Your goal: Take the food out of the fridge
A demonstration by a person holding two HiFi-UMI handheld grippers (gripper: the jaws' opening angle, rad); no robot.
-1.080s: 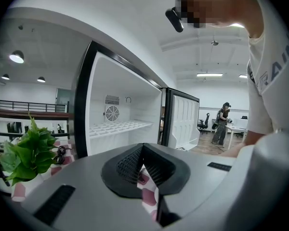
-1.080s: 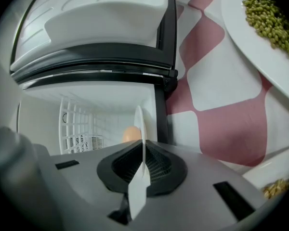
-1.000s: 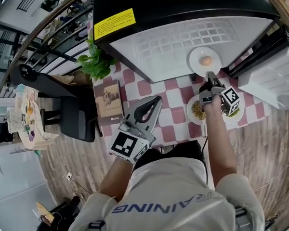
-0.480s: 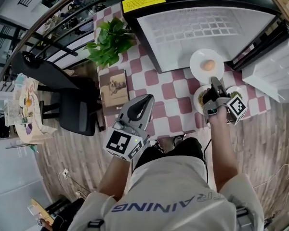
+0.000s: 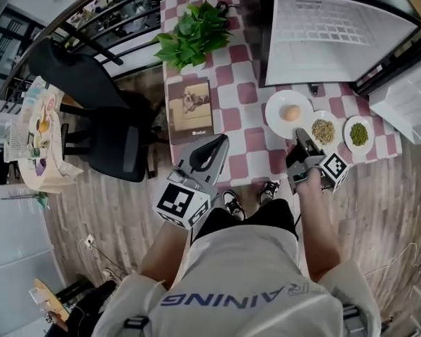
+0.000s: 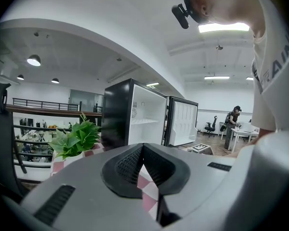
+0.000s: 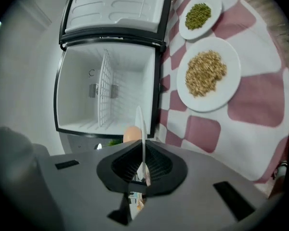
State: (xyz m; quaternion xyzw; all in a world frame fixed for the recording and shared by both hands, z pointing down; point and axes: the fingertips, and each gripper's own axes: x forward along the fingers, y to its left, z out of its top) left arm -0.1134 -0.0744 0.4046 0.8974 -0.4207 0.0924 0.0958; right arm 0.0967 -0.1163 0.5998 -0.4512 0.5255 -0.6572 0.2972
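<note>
A white plate (image 5: 276, 108) with a brown egg (image 5: 290, 112) on it is over the checkered table (image 5: 231, 83), left of two other plates. My right gripper (image 5: 299, 135) is shut on the plate's near rim. In the right gripper view the rim (image 7: 140, 121) stands edge-on between the pads of that gripper (image 7: 141, 146), with the egg (image 7: 131, 134) behind it. The open fridge (image 5: 337, 27) has bare white shelves (image 7: 103, 88). My left gripper (image 5: 216, 147) hangs shut and holds nothing near the table's front edge; its tips (image 6: 142, 147) meet.
A plate of grain (image 5: 323, 130) and a plate of green beans (image 5: 358, 133) lie right of the egg plate. A potted plant (image 5: 195, 34) and a book (image 5: 190, 111) sit on the left of the table. A black chair (image 5: 105, 139) stands left; the fridge door (image 5: 403, 107) hangs open right.
The right gripper has drawn the egg plate out from the fridge's mouth to over the table, beside the grain plate. The person has stepped back; the left gripper came back too, still shut.
</note>
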